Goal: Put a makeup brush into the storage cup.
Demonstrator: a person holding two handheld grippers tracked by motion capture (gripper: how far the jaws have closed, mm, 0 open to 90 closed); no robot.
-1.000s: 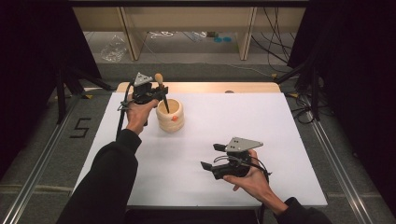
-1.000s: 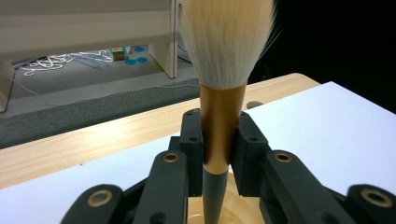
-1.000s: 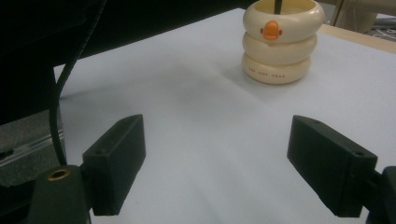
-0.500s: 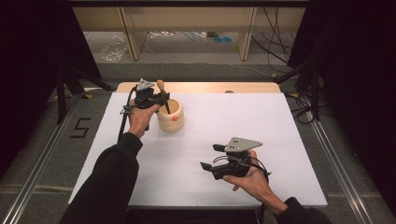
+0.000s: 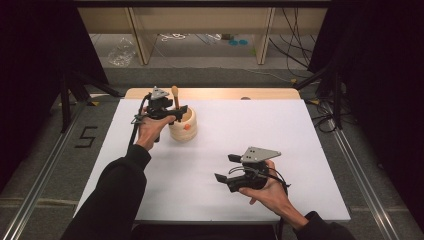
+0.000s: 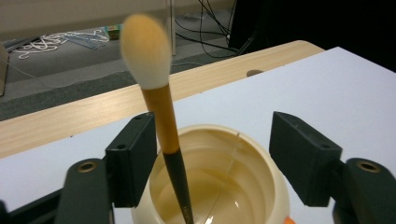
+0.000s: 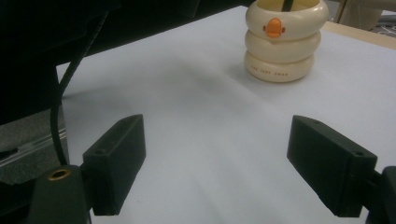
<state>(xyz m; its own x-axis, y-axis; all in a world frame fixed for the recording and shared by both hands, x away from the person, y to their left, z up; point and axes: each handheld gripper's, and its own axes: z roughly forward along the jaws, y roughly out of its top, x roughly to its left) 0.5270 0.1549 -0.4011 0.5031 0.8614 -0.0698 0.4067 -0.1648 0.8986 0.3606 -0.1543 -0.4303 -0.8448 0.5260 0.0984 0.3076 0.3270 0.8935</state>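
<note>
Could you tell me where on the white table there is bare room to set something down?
The white table is bare across its far right, from the cream holder to the right edge, and along the near left edge beside the sleeve. It is crowded at the far left, around the left gripper, brush and holder, and near the right gripper.

White surface (image 5: 300, 150) with a pale wooden strip along its far edge, cream ringed pot (image 5: 183, 126) with an orange mark standing directly on the white near the far left corner, perhaps a small dark hole in the wood.
</note>
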